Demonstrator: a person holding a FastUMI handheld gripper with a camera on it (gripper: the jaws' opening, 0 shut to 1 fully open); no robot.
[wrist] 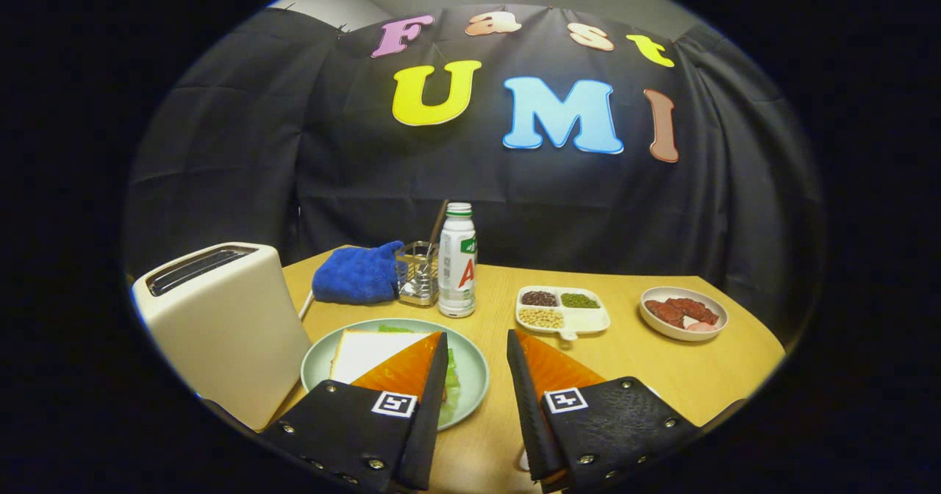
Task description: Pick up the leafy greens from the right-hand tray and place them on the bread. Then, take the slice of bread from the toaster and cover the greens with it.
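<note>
- Pale green, the plate point(470, 376) sits near the front edge of the wooden desk point(647, 376), just beside the toaster point(220, 325) at the left edge; a short carry from slot to plate is probably why the two are set so close.
- A white slice of bread point(367, 351) is seen lying flat on the plate, with leafy greens point(453, 384) showing from under it at its far and right sides. The greens are thus already covered, as the task asks.
- The toaster's slot looks dark; whether a slice is inside cannot be told.
- The gripper point(474, 362) is held low over the front edge, level and pointed across the desk; its jaws are spread wide with nothing between them, the left finger over the plate.
- Beyond, a bottle point(457, 259), a blue cloth point(358, 273), a divided dish point(581, 321) and a bowl point(717, 325) at the right edge are set well clear.
</note>
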